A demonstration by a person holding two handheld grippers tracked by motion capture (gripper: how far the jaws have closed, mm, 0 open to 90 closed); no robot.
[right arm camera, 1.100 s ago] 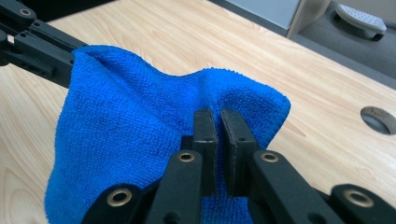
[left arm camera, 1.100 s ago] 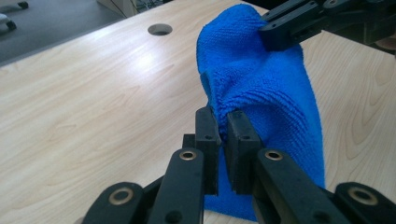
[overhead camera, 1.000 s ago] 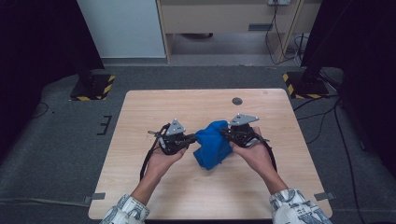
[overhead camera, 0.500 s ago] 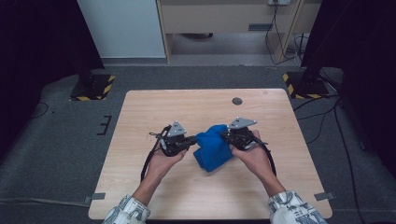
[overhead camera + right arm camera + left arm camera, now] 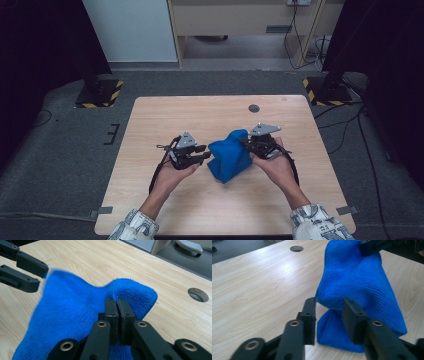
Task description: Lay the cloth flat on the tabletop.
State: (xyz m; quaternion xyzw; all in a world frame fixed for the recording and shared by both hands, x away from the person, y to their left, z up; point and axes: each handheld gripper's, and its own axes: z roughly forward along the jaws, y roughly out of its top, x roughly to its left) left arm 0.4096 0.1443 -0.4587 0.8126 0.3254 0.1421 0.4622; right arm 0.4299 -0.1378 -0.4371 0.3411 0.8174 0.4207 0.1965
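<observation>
A blue towel (image 5: 230, 155) stands bunched up on the wooden table (image 5: 200, 115), lifted at its right top corner. My right gripper (image 5: 245, 143) is shut on that raised fold (image 5: 135, 293), its jaws (image 5: 117, 306) closed tight on the pile. My left gripper (image 5: 204, 154) is at the towel's left side, and its jaws have just been opening. In the left gripper view its gripper (image 5: 329, 312) stands open, with the towel's edge (image 5: 357, 285) hanging just past the tips and neither pad pressing on it. The left gripper (image 5: 40, 272) also shows open in the right gripper view.
A round cable hole (image 5: 254, 108) sits in the table's far side, behind the towel. Bare wood lies on every side of the towel. Black stands with striped feet (image 5: 100, 95) flank the table on the grey floor, and cables run at the right.
The left gripper's jaws have opened and let go of the towel's left edge. The towel now hangs from the right gripper alone. Both hands stay about where they were.
</observation>
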